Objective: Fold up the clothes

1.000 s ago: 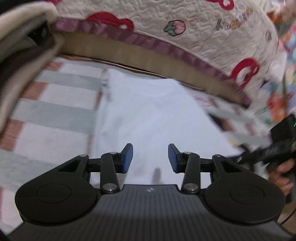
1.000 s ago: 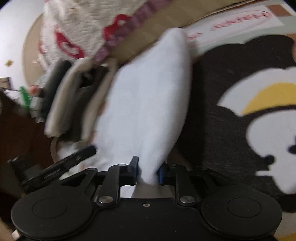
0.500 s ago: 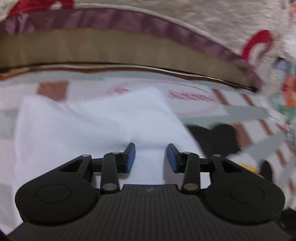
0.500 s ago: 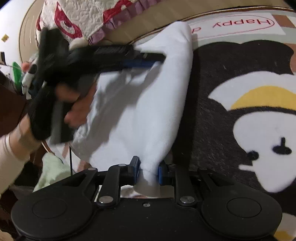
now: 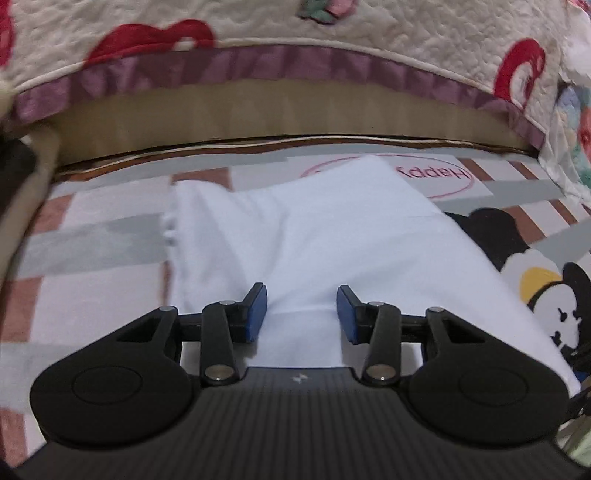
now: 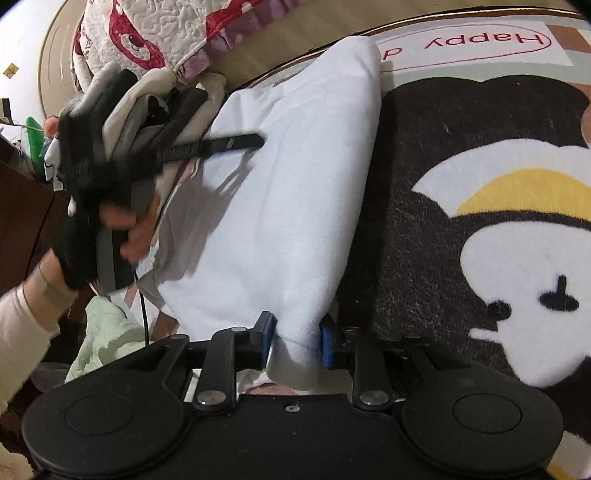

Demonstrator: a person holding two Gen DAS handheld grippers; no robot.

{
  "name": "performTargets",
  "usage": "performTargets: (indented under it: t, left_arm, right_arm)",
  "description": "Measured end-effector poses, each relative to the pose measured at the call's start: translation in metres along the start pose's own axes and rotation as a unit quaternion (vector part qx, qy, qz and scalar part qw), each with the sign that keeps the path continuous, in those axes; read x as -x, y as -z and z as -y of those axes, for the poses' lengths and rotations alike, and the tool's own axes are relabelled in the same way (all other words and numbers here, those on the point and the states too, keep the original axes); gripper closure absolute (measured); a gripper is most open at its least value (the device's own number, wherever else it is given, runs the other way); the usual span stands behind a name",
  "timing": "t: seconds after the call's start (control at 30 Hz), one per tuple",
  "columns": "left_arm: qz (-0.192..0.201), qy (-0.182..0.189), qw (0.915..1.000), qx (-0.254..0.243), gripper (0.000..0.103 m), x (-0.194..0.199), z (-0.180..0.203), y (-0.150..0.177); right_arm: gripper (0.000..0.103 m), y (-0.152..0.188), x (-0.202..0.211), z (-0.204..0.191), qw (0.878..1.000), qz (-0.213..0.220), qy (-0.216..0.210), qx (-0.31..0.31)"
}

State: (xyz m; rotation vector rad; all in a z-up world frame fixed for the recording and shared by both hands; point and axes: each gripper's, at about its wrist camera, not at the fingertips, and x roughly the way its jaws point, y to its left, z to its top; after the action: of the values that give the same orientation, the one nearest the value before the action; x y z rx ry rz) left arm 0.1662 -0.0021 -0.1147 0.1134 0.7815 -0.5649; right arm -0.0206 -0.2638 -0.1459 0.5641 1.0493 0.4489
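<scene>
A white folded garment (image 5: 332,229) lies flat on a patterned rug (image 5: 92,236). Above its near part hangs my left gripper (image 5: 301,314), open, with nothing pinched between the blue pads. The right wrist view shows the same garment (image 6: 295,184) as a long white slab. Its near corner sits between the fingers of my right gripper (image 6: 297,339), whose jaws are opening and stand loosely around the cloth. A hand (image 6: 122,229) holds the left gripper (image 6: 255,140) over the garment's left side.
A quilted bedspread (image 5: 295,29) with red prints and a purple hem overhangs the far edge of the rug. A stack of folded grey and cream clothes (image 6: 147,103) sits left of the garment. A pale green cloth (image 6: 107,332) lies at the lower left.
The left gripper has swung across the garment toward its left side. The right gripper's jaws have widened around the garment's corner, which they pinched tightly before.
</scene>
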Motion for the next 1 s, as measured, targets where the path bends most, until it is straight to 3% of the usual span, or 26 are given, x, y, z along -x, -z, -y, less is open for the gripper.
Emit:
performTargets:
  t: [0.07, 0.13, 0.23, 0.3, 0.4, 0.5, 0.67, 0.7, 0.77, 0.87, 0.9, 0.93, 1.0]
  left_arm:
    - [0.005, 0.0, 0.9996, 0.029, 0.065, 0.005, -0.008, 0.0]
    - [0.017, -0.036, 0.9987, 0.032, 0.066, 0.011, -0.008, -0.003]
    - [0.045, -0.09, 0.9938, 0.046, 0.057, 0.023, -0.009, -0.002]
    - [0.043, -0.07, 0.9936, 0.078, 0.051, 0.03, -0.019, 0.003]
    - [-0.003, -0.05, 0.9919, 0.117, 0.049, 0.031, -0.033, 0.016]
    - [-0.035, -0.026, 0.9876, 0.151, 0.042, 0.03, -0.045, 0.033]
    - [-0.044, 0.06, 0.9641, 0.255, 0.039, 0.024, -0.078, 0.052]
    - [-0.042, 0.069, 0.9626, 0.259, 0.039, 0.022, -0.081, 0.052]
    - [-0.04, 0.075, 0.9641, 0.252, 0.036, 0.018, -0.082, 0.051]
    - [-0.041, 0.079, 0.9736, 0.21, 0.037, 0.012, -0.068, 0.045]
    - [-0.048, 0.083, 0.9782, 0.184, 0.041, 0.011, -0.06, 0.043]
    - [-0.05, 0.074, 0.9831, 0.16, 0.054, 0.011, -0.051, 0.041]
    - [-0.047, 0.074, 0.9851, 0.148, 0.069, 0.013, -0.044, 0.04]
  right_arm:
    - [0.07, -0.001, 0.0, 0.002, 1.0, 0.001, -0.002, -0.004]
    - [0.07, -0.001, -0.002, 0.002, 1.0, 0.002, -0.004, -0.008]
    - [0.07, 0.0, -0.001, 0.003, 1.0, 0.003, -0.005, -0.009]
    - [0.071, 0.0, -0.001, 0.002, 1.0, 0.004, -0.004, -0.009]
    - [0.069, -0.001, -0.001, 0.0, 1.0, 0.006, -0.002, -0.008]
    - [0.059, -0.007, 0.006, 0.003, 1.0, 0.018, 0.006, 0.002]
    - [0.055, -0.028, 0.018, 0.032, 0.995, 0.072, -0.037, -0.063]
    - [0.055, -0.031, 0.016, 0.035, 0.994, 0.078, -0.041, -0.07]
    - [0.055, -0.034, 0.012, 0.041, 0.992, 0.088, -0.046, -0.081]
    - [0.054, -0.034, 0.005, 0.041, 0.99, 0.097, -0.055, -0.081]
    - [0.053, -0.035, 0.003, 0.04, 0.99, 0.098, -0.059, -0.081]
    - [0.052, -0.036, 0.001, 0.039, 0.99, 0.099, -0.063, -0.082]
    - [0.049, -0.041, -0.009, 0.037, 0.989, 0.104, -0.063, -0.083]
